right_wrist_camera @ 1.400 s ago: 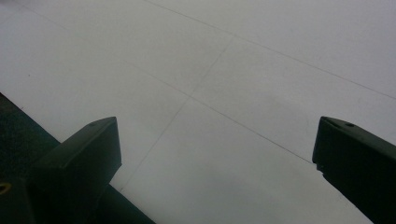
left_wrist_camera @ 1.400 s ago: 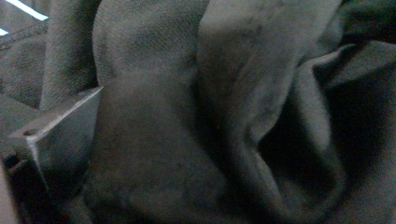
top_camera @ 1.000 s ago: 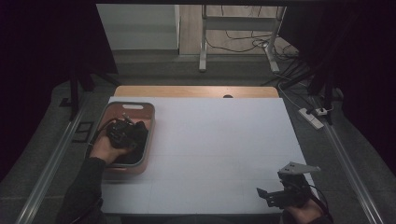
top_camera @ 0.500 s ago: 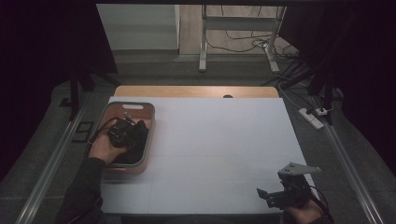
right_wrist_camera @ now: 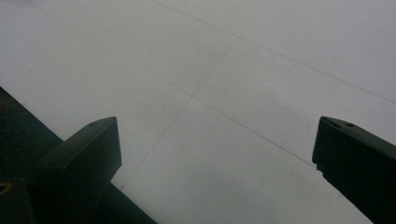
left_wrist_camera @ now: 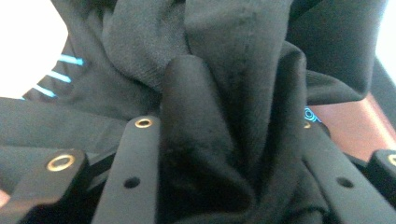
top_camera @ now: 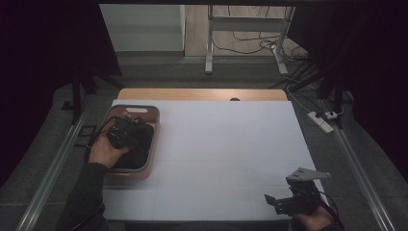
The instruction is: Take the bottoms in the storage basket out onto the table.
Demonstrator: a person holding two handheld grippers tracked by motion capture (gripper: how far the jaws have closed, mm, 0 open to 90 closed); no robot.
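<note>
Two grippers work a white table (top_camera: 226, 144): the left gripper (top_camera: 126, 131) reaches down into a brown bin (top_camera: 153, 126) at the table's left edge, its jaws clamped on a fold of black cloth (left_wrist_camera: 219, 93) bunched between them inside the bin; the right gripper (top_camera: 288, 202) hovers near the table's front right corner, jaws wide apart over bare white surface, holding nothing

My left gripper (top_camera: 126, 131) sits in the bin (top_camera: 153, 144) at frame left, on cloth (left_wrist_camera: 224, 93); my right gripper (top_camera: 284, 202) lower right.
</note>
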